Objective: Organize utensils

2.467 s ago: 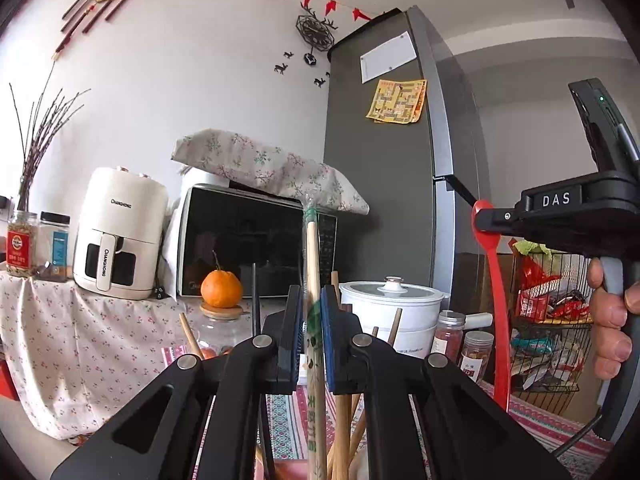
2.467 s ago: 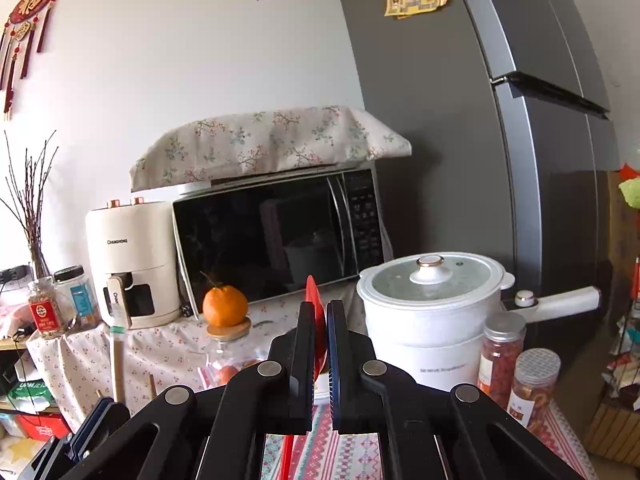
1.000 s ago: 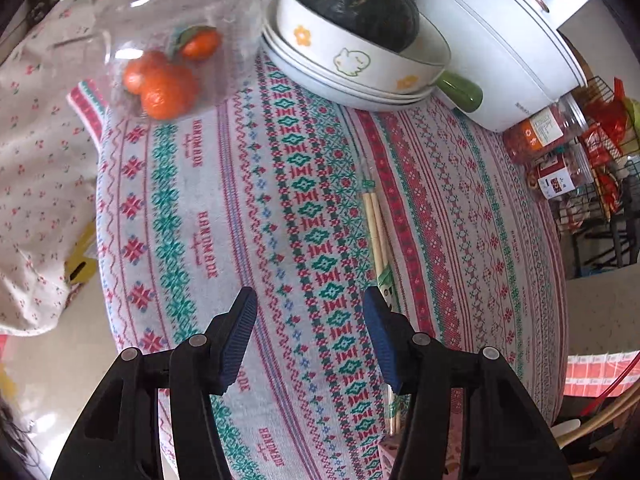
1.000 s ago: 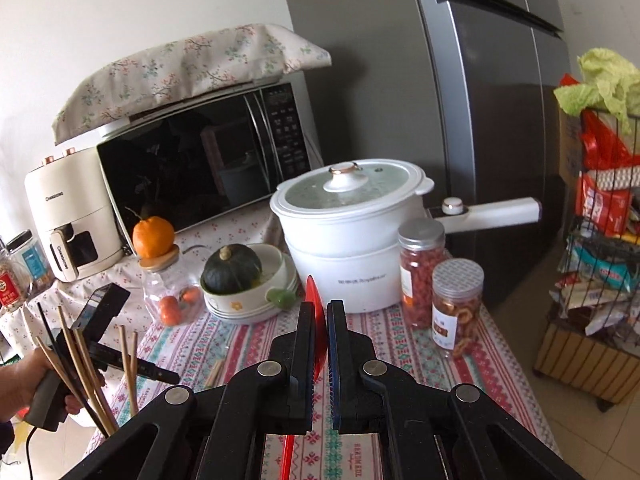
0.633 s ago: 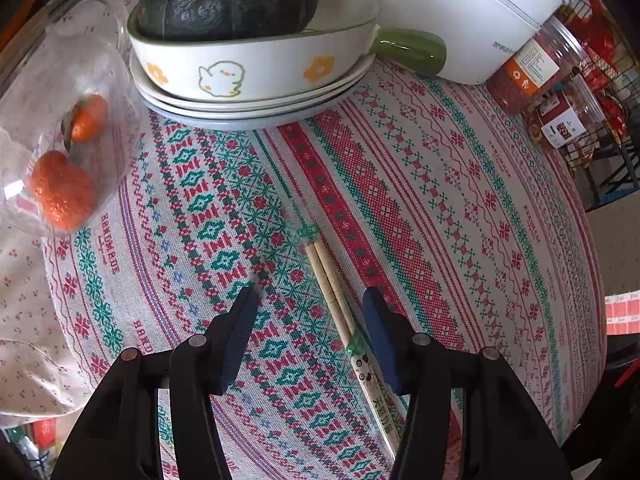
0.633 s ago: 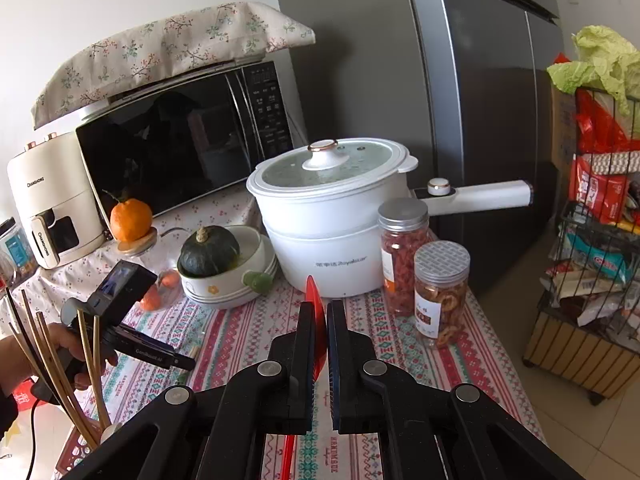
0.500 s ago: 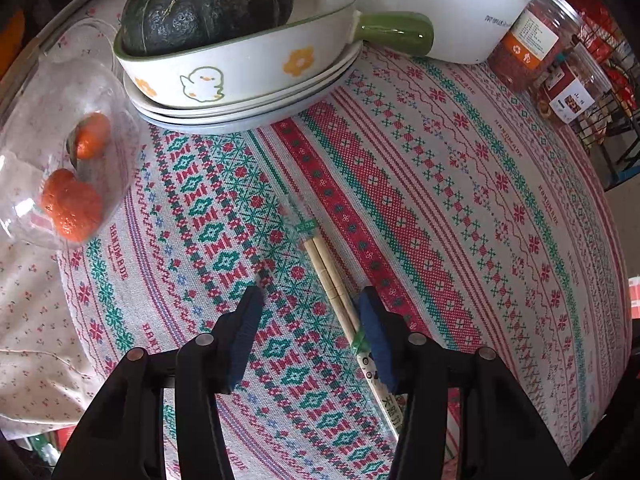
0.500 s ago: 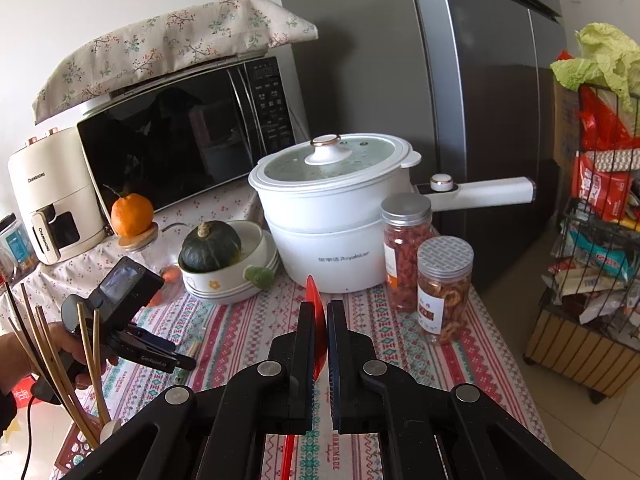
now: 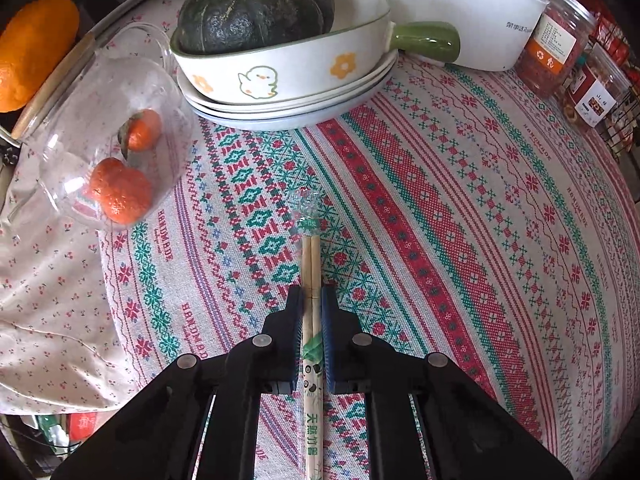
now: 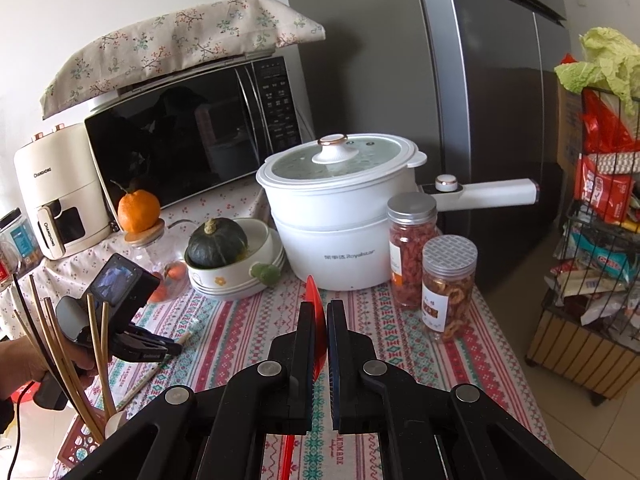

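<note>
A pair of bamboo chopsticks in a printed wrapper (image 9: 311, 264) lies on the patterned tablecloth (image 9: 460, 240). My left gripper (image 9: 311, 300) points steeply down at it, and its closing jaws have both blue pads against the pair's sides. In the right wrist view, the left gripper (image 10: 168, 347) sits low at the table's left, held by a hand. My right gripper (image 10: 321, 316) hovers above the table, shut on a red spoon (image 10: 314, 300) whose handle hangs below. Several wooden chopsticks (image 10: 60, 356) stand in a red holder (image 10: 76, 452) at the lower left.
A bowl with a dark green pumpkin (image 9: 256, 12) on stacked plates, a glass jar of oranges (image 9: 108, 140), a white pot (image 10: 340, 208) and two snack jars (image 10: 448, 284) ring the far side of the table. Behind are a microwave (image 10: 192, 136), a fridge and a wire rack (image 10: 592, 240).
The left gripper came down over the wrapped chopsticks, turned in line with them, and its jaws went from wide apart to closed on the pair. The right gripper kept still with the spoon.
</note>
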Tool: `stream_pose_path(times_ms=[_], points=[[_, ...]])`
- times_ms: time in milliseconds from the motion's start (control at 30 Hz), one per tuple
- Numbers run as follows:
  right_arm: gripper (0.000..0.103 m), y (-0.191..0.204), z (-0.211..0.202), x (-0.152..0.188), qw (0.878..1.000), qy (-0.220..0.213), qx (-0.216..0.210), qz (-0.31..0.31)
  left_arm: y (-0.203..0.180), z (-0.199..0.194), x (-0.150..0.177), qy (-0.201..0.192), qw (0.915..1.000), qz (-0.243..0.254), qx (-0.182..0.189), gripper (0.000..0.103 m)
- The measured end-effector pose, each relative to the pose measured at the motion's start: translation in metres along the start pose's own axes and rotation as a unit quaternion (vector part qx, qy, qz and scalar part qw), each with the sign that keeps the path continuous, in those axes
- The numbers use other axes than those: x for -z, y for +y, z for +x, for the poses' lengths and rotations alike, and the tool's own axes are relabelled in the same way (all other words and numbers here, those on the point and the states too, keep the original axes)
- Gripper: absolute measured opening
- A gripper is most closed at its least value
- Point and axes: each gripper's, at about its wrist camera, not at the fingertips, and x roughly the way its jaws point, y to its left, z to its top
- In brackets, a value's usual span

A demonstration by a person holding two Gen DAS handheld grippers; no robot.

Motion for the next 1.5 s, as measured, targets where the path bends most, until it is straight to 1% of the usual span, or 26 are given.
stream_pose_path(times_ms=[100, 200, 333, 367, 400, 433, 600, 733, 867, 967, 1033, 1100, 1200, 1367, 1500], points=[[0.004, 0.001, -0.003, -0.001, 1.000, -0.003, -0.003, -0.001, 0.015, -0.019, 0.010, -0.029, 0.9993, -0.025, -0.004, 0.009], [0.004, 0.005, -0.007, -0.002, 1.000, -0.008, -0.008, -0.002, 0.031, -0.040, 0.016, -0.059, 0.9966, -0.056, -0.014, 0.009], [0.004, 0.014, -0.018, -0.006, 1.000, -0.022, -0.021, -0.002, 0.050, -0.071, 0.035, -0.097, 0.9895, -0.096, -0.047, 0.009], [0.004, 0.017, -0.021, -0.007, 0.999, -0.027, -0.024, -0.002, 0.056, -0.079, 0.036, -0.106, 0.9874, -0.104, -0.054, 0.009], [0.004, 0.020, -0.025, -0.008, 0.999, -0.031, -0.028, -0.003, 0.056, -0.089, 0.047, -0.115, 0.9851, -0.113, -0.060, 0.009], [0.004, 0.022, -0.028, -0.009, 0.999, -0.035, -0.031, -0.003, 0.061, -0.096, 0.051, -0.124, 0.9826, -0.122, -0.066, 0.009], [0.004, 0.032, -0.042, -0.011, 0.998, -0.049, -0.046, -0.003, 0.081, -0.126, 0.063, -0.152, 0.9727, -0.155, -0.082, 0.009], [0.004, 0.037, -0.050, -0.011, 0.997, -0.055, -0.053, -0.004, 0.088, -0.131, 0.074, -0.158, 0.9653, -0.183, -0.098, 0.009], [0.004, 0.040, -0.057, -0.011, 0.996, -0.060, -0.058, -0.008, 0.102, -0.129, 0.085, -0.164, 0.9539, -0.221, -0.119, 0.009], [0.004, 0.041, -0.061, -0.012, 0.996, -0.065, -0.061, -0.008, 0.109, -0.138, 0.096, -0.185, 0.9421, -0.240, -0.144, 0.009], [0.004, 0.042, -0.064, -0.013, 0.995, -0.070, -0.063, -0.008, 0.110, -0.148, 0.104, -0.203, 0.9351, -0.249, -0.150, 0.009], [0.004, 0.044, -0.068, -0.015, 0.995, -0.075, -0.066, -0.009, 0.107, -0.163, 0.114, -0.229, 0.9283, -0.256, -0.143, 0.009], [0.004, 0.048, -0.071, -0.016, 0.994, -0.081, -0.070, -0.011, 0.096, -0.193, 0.131, -0.277, 0.9182, -0.257, -0.120, 0.009], [0.004, 0.053, -0.074, -0.015, 0.994, -0.084, -0.074, -0.014, 0.070, -0.238, 0.155, -0.352, 0.8989, -0.254, -0.060, 0.009], [0.004, 0.056, -0.074, -0.014, 0.993, -0.083, -0.078, -0.017, 0.045, -0.260, 0.168, -0.392, 0.8872, -0.243, -0.015, 0.009]])
